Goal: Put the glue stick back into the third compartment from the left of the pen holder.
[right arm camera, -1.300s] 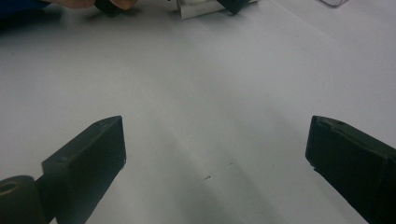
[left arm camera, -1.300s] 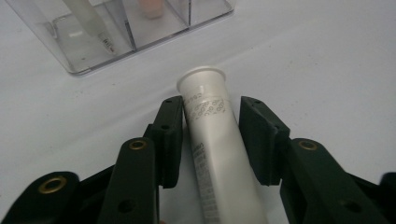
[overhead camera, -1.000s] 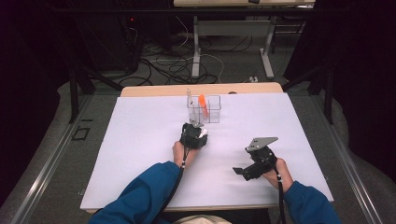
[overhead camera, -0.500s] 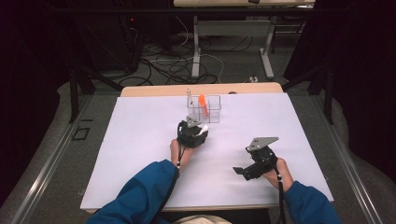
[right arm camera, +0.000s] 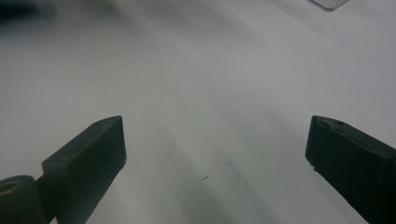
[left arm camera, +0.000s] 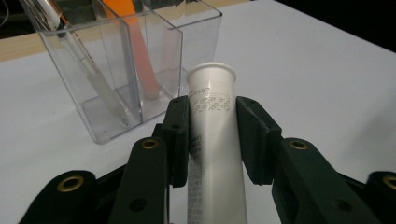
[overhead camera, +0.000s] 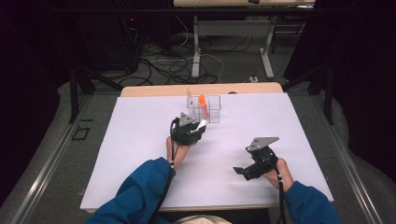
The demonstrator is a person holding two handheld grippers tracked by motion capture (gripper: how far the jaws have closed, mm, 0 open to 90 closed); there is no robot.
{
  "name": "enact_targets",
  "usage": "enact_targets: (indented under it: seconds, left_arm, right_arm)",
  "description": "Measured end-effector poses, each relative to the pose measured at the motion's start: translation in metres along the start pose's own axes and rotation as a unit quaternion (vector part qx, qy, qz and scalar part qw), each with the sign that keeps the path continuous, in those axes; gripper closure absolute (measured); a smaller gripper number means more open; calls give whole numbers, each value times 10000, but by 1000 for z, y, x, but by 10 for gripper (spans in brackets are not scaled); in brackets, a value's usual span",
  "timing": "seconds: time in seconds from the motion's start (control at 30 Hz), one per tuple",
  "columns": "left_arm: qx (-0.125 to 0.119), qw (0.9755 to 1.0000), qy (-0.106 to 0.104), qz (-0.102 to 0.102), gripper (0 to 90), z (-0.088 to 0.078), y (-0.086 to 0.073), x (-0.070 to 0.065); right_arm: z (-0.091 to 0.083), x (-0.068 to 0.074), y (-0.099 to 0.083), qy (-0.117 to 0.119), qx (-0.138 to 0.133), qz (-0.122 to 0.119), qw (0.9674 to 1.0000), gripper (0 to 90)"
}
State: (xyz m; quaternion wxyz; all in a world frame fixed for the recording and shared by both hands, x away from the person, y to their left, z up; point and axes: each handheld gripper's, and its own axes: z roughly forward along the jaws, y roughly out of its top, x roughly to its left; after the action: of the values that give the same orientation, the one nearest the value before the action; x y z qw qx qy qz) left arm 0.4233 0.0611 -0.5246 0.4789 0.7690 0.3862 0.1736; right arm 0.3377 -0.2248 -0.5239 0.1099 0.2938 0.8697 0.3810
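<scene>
- Gripping a smooth white plastic tube (left arm camera: 212, 140), the left gripper (left arm camera: 212, 109) has both black pads clamped on its printed upper part.
- Tube's long axis runs out along the fingers; flared cap end points just past the fingertips.
- Ahead, near the tips: clear, square-walled organizer (left arm camera: 126, 70) holding an orange stick (left arm camera: 140, 60) and a pen (left arm camera: 86, 65).
- Right gripper (right arm camera: 215, 140): fingers wide apart over the matte white table (right arm camera: 210, 70).

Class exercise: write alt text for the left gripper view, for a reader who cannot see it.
Two black tongs grip a white tube whose cap end points toward a clear plastic holder on a white table. The holder's compartments contain an orange stick and a clear pen.
</scene>
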Motion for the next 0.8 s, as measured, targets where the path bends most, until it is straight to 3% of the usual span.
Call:
enact_targets:
  seconds: [0.8]
  left_arm:
    - [-488,9986,-151,150,665,3,14,7]
  right_arm:
    - [2,0,-1,-23,-86,4,10000,43]
